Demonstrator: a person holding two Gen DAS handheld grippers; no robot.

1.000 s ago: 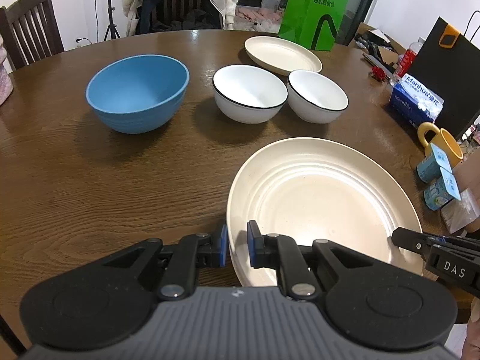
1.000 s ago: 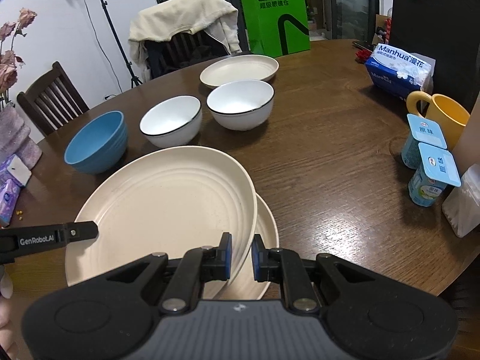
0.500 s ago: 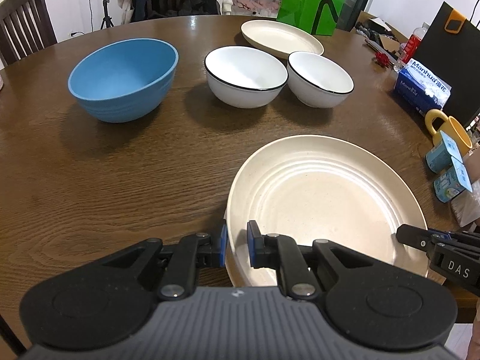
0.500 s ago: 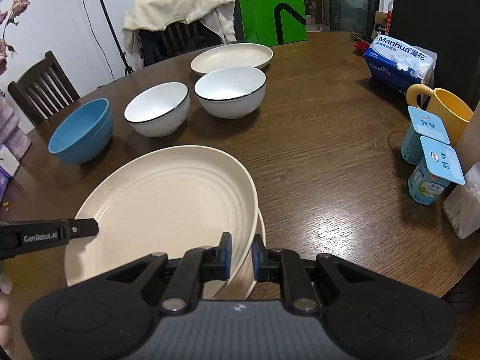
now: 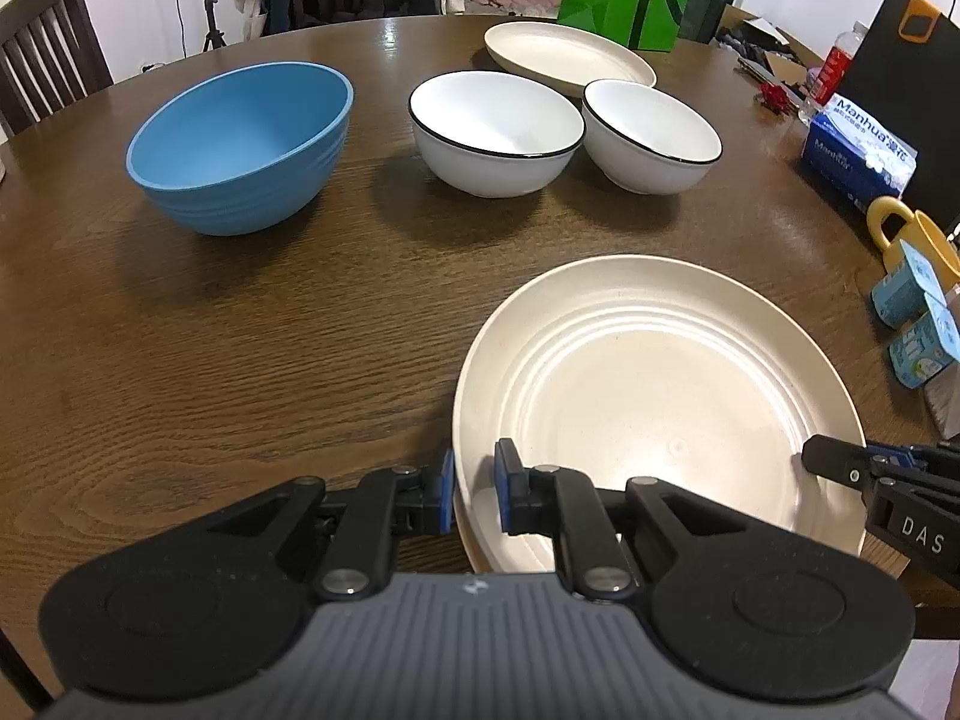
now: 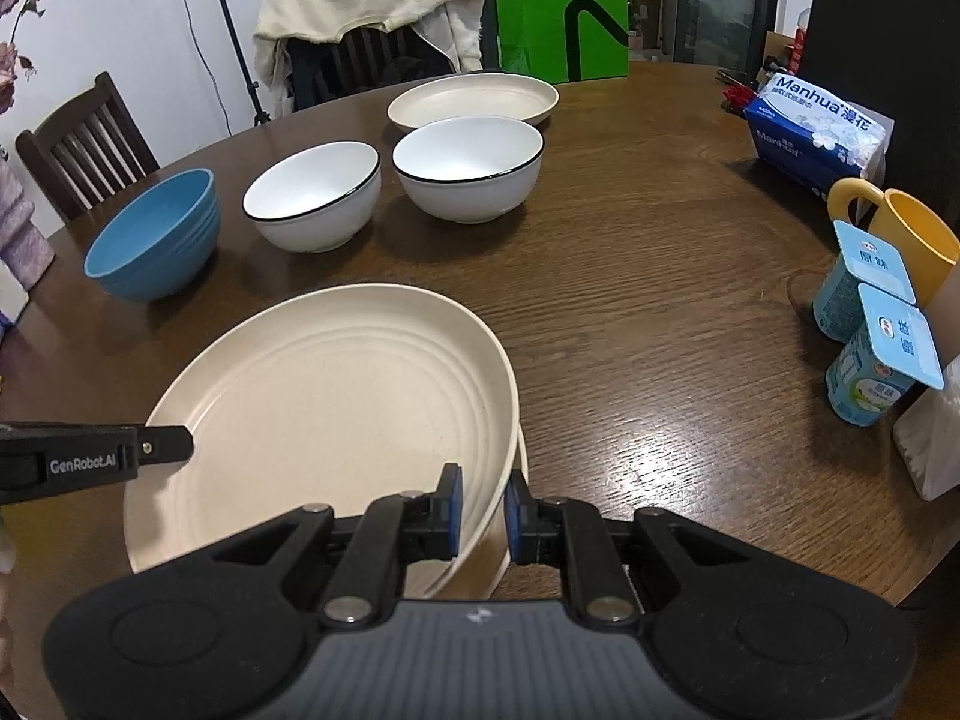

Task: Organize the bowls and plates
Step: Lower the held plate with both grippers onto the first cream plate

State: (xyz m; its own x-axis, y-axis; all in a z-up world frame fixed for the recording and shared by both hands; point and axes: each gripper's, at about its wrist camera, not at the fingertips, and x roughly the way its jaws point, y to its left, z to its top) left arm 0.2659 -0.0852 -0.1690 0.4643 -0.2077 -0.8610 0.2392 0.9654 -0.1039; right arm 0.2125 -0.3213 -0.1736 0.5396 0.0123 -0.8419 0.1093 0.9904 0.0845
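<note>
Both sets of jaws are clenched on the rim of the same cream plate: the left gripper (image 5: 474, 489) pinches its rim at about 7 o'clock, the right gripper (image 6: 483, 504) takes the rim at about 5 o'clock. This top plate (image 5: 648, 396) sits tilted on a second cream plate (image 6: 513, 516), whose edge peeps out beneath it near the right jaws. So the stacking of these two looks nearly finished; I judge the top one is not quite nested flat yet, and neither grip is released.

Farther out on the table (image 5: 240, 360), nothing else seems gathered. Toward 12 o'clock in the left wrist view stand two white bowls with black rims, the nearer white bowl (image 5: 495, 132) and the farther white bowl (image 5: 651, 135), just beside each other, whether touching I cannot tell. The blue bowl (image 5: 240, 144) stands apart at 11 o'clock. A third cream plate (image 5: 567, 57) lies behind the white bowls, at the far edge of the table.

By my reckoning, what is left: letting the top plate settle, bringing the far plate to the pile, and nesting the bowls.
</note>
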